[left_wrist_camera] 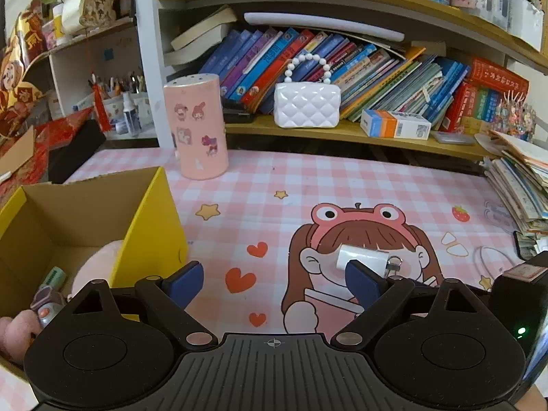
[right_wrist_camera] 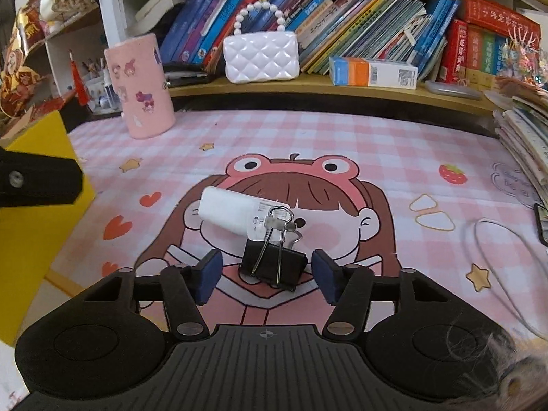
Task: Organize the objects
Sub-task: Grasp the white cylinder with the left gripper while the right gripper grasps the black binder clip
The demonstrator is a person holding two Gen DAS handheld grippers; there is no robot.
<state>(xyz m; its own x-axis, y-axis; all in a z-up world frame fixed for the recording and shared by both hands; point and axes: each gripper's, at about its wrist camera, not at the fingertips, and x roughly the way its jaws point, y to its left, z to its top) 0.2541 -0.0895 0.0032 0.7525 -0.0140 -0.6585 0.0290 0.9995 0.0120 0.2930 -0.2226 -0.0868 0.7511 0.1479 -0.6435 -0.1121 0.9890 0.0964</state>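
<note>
On the pink checked worktop [right_wrist_camera: 308,130], your yellow cardboard box [left_wrist_camera: 147,226] stands at the left edge, open-topped to take what you clear away; a pink plush [left_wrist_camera: 97,267] and a small toy already lie inside, both cut off by the box wall. Your left tool [left_wrist_camera: 274,281] hangs beside it, spread wide and empty. Near the worktop's middle lies a white charger [right_wrist_camera: 233,212], its far end unclear. Just in front, the black binder clip [right_wrist_camera: 274,267] sits between the pads of your right tool [right_wrist_camera: 267,275], which stand part-open and short of touching it, apparently lined up for a pinch across its body.
</note>
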